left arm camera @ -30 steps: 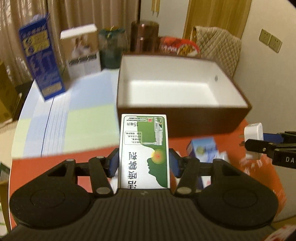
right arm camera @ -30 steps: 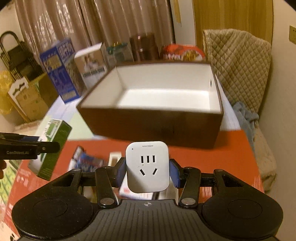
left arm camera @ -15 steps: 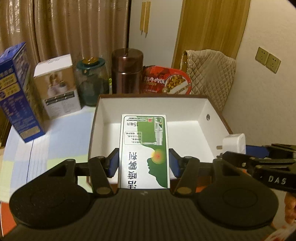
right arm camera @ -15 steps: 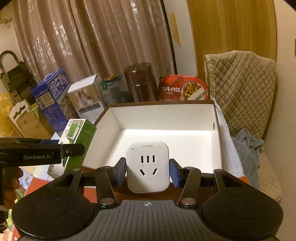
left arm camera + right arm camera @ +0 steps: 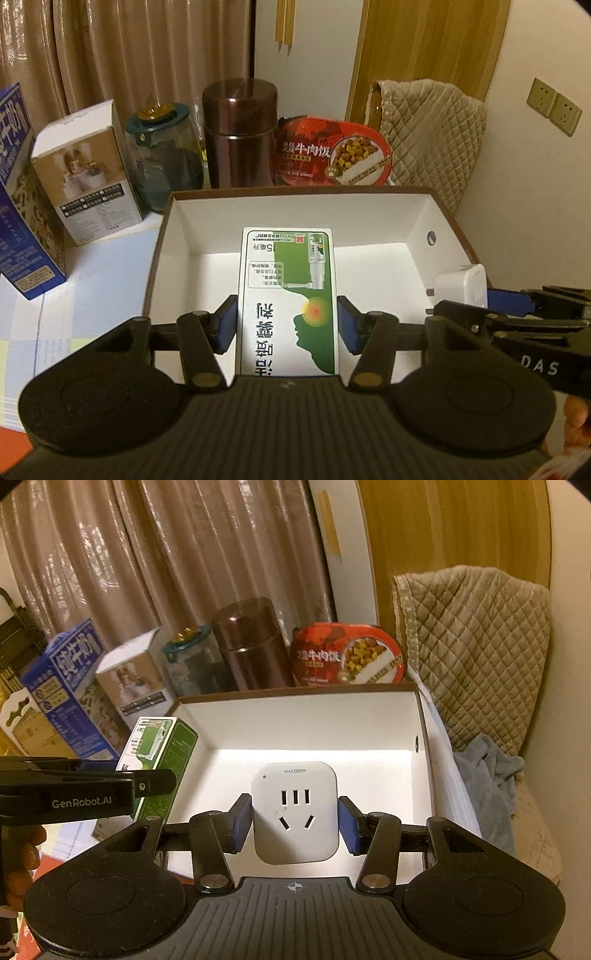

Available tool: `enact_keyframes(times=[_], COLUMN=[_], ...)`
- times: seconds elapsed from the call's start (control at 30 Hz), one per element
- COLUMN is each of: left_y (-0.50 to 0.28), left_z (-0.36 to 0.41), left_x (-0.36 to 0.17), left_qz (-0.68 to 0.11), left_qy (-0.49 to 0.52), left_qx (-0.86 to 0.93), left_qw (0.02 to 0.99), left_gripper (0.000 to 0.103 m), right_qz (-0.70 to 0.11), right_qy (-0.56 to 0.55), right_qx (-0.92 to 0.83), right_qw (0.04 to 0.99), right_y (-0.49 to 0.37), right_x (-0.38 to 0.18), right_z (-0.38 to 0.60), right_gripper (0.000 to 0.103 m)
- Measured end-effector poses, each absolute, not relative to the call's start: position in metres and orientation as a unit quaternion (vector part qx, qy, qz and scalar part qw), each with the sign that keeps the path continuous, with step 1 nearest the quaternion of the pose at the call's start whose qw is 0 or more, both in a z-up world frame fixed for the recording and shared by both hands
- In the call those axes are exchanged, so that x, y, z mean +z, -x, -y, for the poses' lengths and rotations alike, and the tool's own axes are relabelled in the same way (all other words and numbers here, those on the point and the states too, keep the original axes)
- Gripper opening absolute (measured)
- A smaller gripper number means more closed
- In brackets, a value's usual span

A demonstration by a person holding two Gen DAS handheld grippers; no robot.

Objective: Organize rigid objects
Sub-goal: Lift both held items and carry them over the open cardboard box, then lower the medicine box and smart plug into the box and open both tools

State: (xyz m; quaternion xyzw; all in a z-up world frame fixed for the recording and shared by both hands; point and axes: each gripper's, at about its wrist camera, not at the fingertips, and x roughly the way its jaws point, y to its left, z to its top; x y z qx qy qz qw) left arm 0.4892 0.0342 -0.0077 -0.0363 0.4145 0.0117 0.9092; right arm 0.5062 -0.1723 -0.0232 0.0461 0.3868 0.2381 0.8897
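The left claw (image 5: 287,328) is pinching a green-and-white medicine carton (image 5: 287,295), and the right claw (image 5: 294,823) is pinching a white socket adapter (image 5: 294,812). Both are hanging over the open white-lined storage box (image 5: 177,236), ahead of its near wall, so the coming move looks like a drop straight down. The carton's long axis is running along the left claw's fingers, pointing toward the box's far wall. The adapter is sitting toward the box's right wall, the carton toward its left wall; in the right wrist view the carton (image 5: 159,753) is hovering at that left edge. The box's near wall and the floor beneath each item are hidden by the claws, so how high either item hangs above the floor is unclear.
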Motion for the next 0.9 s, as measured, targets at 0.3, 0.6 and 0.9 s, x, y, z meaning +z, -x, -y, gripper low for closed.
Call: enact_keyframes(times=[0.3,0.6,0.9], left_y=[-0.515,-0.537,-0.545], left_z=[-0.028,-0.022,-0.019], left_x=[-0.037,-0.070,-0.078], left_qz=[-0.444,-0.481,-0.482], left_qy=[0.044,0.058,0.049], left_qx=[0.011,0.014,-0.003], left_qw=[0.895,0.874,0.875], left_gripper=[0.051,0.051,0.059], right_qz=[-0.423,-0.458,-0.470], right_qy=[-0.049,-0.055,-0.057], right_qx=[0.219,0.207,0.200], right_qw=[0.878,0.863,0.858], right_y=[-0.530,-0.544,-0.548], right_x=[-0.056,-0.084,-0.093], right_z=[0.173,0.170,0.166], right_gripper=[0.046,0.046,0.046])
